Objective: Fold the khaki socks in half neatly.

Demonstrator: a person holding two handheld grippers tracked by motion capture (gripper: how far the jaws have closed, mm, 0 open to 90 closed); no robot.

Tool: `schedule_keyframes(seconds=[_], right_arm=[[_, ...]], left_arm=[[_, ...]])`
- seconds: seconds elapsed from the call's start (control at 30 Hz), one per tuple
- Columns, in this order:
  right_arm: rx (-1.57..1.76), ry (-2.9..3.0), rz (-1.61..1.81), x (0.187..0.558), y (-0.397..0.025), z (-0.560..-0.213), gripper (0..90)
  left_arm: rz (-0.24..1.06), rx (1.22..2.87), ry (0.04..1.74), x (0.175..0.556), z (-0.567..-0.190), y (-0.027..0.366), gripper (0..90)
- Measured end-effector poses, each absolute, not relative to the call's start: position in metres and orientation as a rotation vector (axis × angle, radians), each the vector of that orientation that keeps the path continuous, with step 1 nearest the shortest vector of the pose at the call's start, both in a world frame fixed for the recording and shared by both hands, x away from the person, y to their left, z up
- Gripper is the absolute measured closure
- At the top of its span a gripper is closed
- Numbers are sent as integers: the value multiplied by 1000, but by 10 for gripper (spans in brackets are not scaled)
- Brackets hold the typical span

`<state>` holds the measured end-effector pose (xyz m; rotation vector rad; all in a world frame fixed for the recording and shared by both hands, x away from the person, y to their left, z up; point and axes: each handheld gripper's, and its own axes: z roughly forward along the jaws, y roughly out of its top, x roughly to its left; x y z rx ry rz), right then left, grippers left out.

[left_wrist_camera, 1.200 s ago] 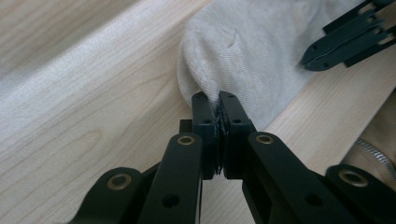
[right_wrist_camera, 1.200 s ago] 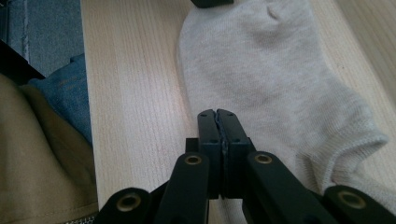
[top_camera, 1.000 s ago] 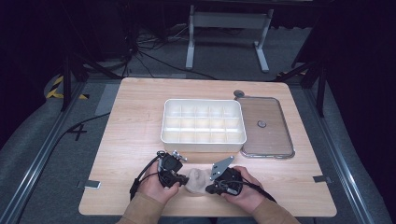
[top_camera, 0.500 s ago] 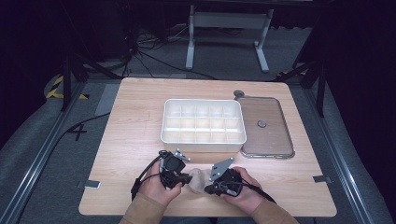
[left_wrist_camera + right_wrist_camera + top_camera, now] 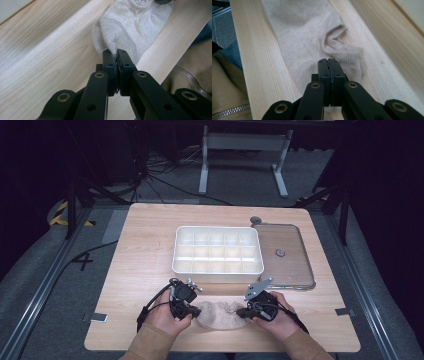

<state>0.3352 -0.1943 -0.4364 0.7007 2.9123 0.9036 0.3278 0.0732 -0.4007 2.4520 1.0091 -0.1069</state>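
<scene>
Both forearms in tan sleeves enter from the near edge, angled slightly inward. The left hand [image 5: 162, 316] wraps around the black two-jaw left gripper [image 5: 117, 55], its jaws pressed together on a fold of pale knit cloth [image 5: 130, 27]. The right hand [image 5: 280, 319] holds the black right gripper [image 5: 328, 62], jaws likewise clamped flat against each other over the cloth's edge.

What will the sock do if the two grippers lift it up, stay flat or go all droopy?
Probably droopy. The sock is soft knit cloth, already wrinkled and bunched where the left gripper and right gripper pinch its ends, so its middle would likely sag. It looks thin and light. It shouldn't roll or break.
</scene>
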Motion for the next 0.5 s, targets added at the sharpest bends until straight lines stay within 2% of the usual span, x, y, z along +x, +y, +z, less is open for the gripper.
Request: schedule_keyframes(seconds=[0.5], right_arm=[[707,2931,971,339,-193,-448,900]], left_arm=[[-113,2471,941,329,-389,47,869]])
